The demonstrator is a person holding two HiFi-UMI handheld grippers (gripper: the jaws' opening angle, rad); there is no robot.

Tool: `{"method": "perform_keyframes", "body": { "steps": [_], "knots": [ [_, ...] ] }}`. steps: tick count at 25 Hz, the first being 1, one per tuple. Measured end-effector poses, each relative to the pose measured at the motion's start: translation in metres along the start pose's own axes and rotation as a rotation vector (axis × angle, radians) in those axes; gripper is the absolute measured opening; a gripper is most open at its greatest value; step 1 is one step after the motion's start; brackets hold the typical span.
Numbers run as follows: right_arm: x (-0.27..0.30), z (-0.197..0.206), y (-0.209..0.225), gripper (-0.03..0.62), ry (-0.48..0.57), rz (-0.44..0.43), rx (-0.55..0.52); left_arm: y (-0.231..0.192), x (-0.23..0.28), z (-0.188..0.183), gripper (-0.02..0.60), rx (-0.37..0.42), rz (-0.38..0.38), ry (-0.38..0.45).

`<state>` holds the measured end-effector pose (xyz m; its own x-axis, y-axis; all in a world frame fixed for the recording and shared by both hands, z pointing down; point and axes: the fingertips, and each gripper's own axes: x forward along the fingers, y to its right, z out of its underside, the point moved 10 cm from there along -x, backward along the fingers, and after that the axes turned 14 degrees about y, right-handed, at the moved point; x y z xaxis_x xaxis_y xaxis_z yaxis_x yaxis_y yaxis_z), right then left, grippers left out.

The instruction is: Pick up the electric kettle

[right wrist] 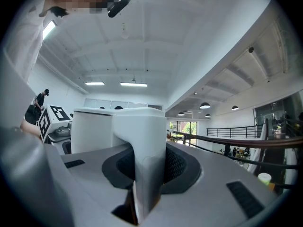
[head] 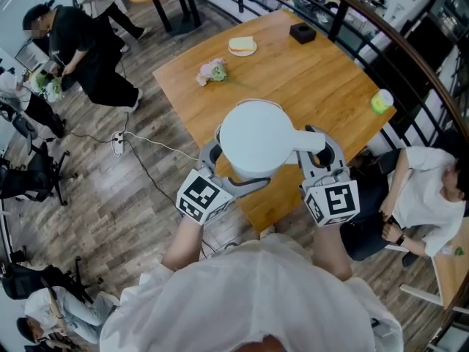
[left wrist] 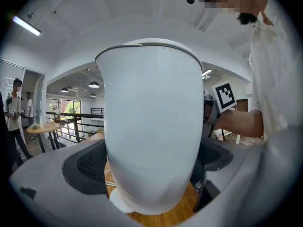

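keep the lift slow and level, both hands rising together so the white plastic electric kettle (head: 256, 138) does not tilt (how full it is cannot be seen). it is over the near edge of the square wooden table (head: 293, 72), seemingly just clear of its white round base (left wrist: 118, 203). the left gripper (head: 229, 169), jaws wide, clamps the kettle's rounded body; the right gripper (head: 319, 155), jaws narrow, pinches the white handle (right wrist: 142, 150).
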<state>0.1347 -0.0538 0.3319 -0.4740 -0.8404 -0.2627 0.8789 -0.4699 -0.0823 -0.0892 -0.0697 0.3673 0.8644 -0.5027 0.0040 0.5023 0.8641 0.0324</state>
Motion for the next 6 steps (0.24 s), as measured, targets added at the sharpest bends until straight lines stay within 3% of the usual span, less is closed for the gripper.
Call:
{"method": "perform_keyframes", "body": {
  "steps": [6],
  "knots": [
    [0.0, 0.0045, 0.0004, 0.089, 0.002, -0.001, 0.006, -0.0004, 0.0002, 0.003, 0.581, 0.006, -0.004, -0.003]
  ]
}}
